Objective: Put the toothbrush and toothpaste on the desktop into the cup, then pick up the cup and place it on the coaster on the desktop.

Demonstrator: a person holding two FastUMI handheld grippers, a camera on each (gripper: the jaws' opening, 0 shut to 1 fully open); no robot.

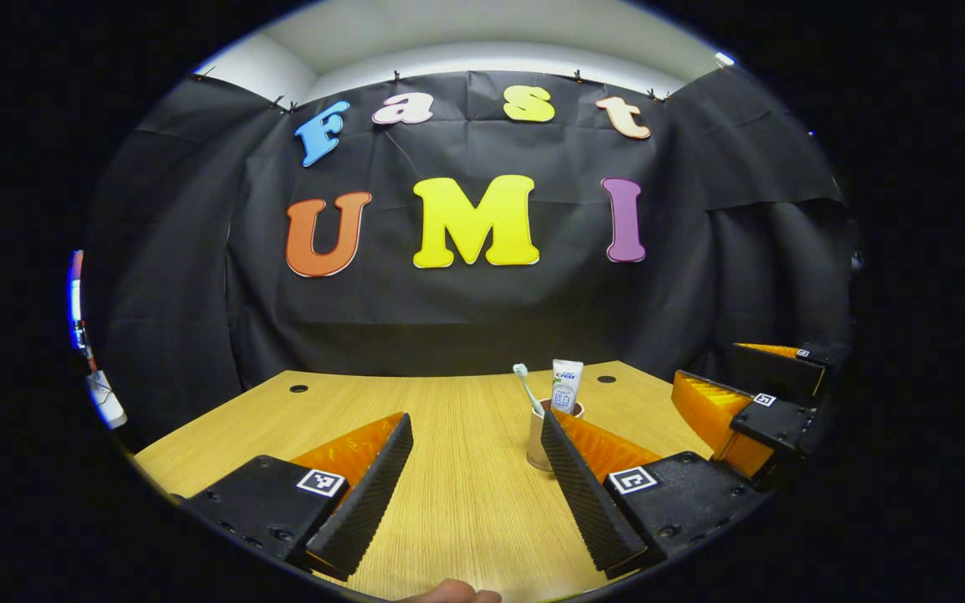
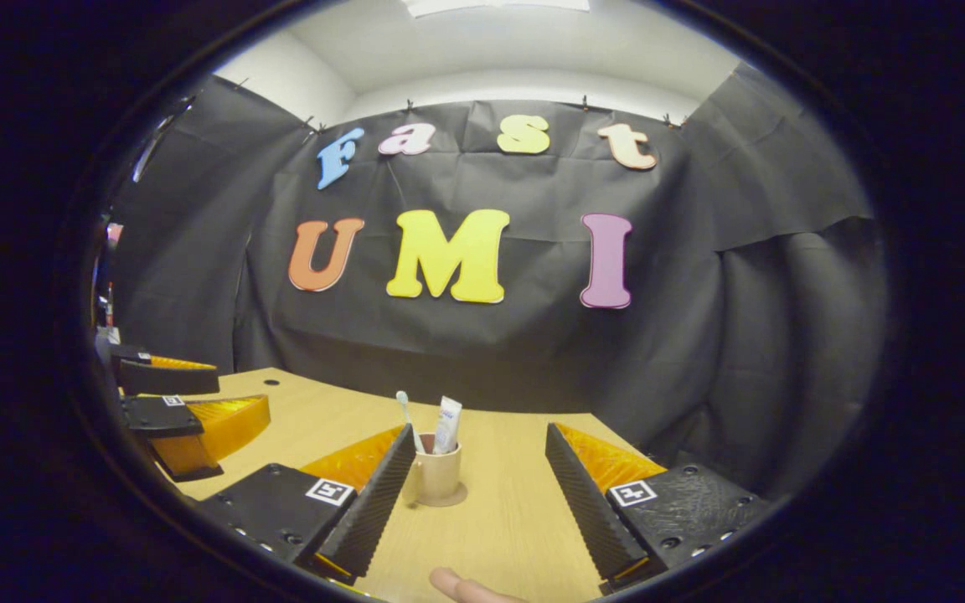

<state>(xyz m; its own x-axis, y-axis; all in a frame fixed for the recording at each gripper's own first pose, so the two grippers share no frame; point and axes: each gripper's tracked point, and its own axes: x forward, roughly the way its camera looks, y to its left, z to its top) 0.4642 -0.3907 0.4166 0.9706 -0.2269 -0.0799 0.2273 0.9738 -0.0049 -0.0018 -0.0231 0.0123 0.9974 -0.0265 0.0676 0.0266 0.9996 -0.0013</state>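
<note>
We are in a recording booth rather than a home: black cloth pinned up as walls on all sides, a plain white ceiling above, and one bare wood-grain table with cable holes.

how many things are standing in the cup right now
2. The toothbrush stands on the left side of the cup and the toothpaste on the right, both upright and poking above the rim. Anything shorter inside would be hidden.

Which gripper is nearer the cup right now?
Left gripper, narrowly: the cup looks larger, partly hidden by its fingers. Right gripper has it just beyond its fingers, left of centre.
</note>
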